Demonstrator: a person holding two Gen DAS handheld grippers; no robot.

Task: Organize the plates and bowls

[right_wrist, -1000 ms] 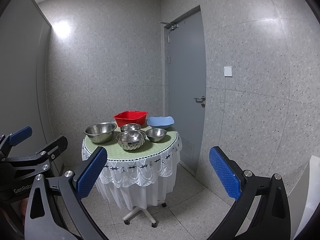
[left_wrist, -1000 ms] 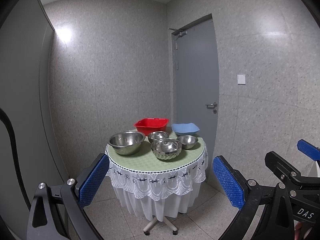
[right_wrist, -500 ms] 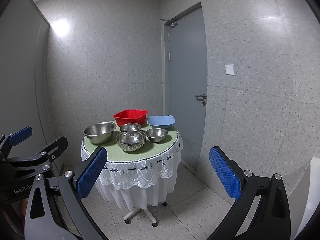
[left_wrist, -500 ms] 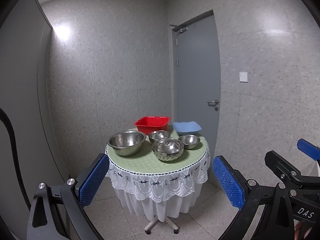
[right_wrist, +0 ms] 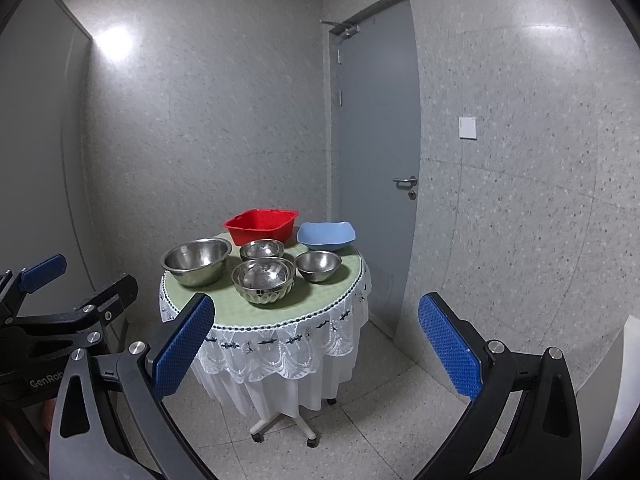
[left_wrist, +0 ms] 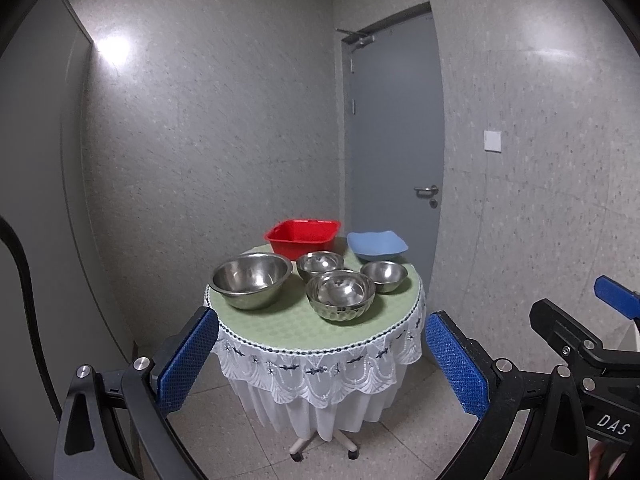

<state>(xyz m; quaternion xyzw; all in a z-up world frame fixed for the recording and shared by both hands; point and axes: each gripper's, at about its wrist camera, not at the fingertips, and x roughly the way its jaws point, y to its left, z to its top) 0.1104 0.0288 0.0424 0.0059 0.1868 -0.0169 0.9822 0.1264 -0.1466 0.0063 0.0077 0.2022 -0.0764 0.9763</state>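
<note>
A small round table (left_wrist: 280, 324) with a green top and white lace skirt stands ahead. On it are a large steel bowl (left_wrist: 251, 280) at the left, a patterned steel bowl (left_wrist: 341, 295) in front, two small steel bowls (left_wrist: 320, 265) (left_wrist: 384, 276), a red square basin (left_wrist: 303, 236) and a blue dish (left_wrist: 377, 246) at the back. The same set shows in the right wrist view, with the large bowl (right_wrist: 197, 261) at the left. My left gripper (left_wrist: 322, 356) and right gripper (right_wrist: 316, 346) are open and empty, well short of the table.
A grey door (left_wrist: 394, 152) stands closed behind the table at the right. Speckled walls close in the corner behind the table. The table stands on a wheeled base (right_wrist: 282, 426) on a tiled floor. A white object (right_wrist: 624, 392) stands at the far right.
Both views have drifted a little nearer the table and tilted slightly. The bowls have not moved. Both grippers stay open.
</note>
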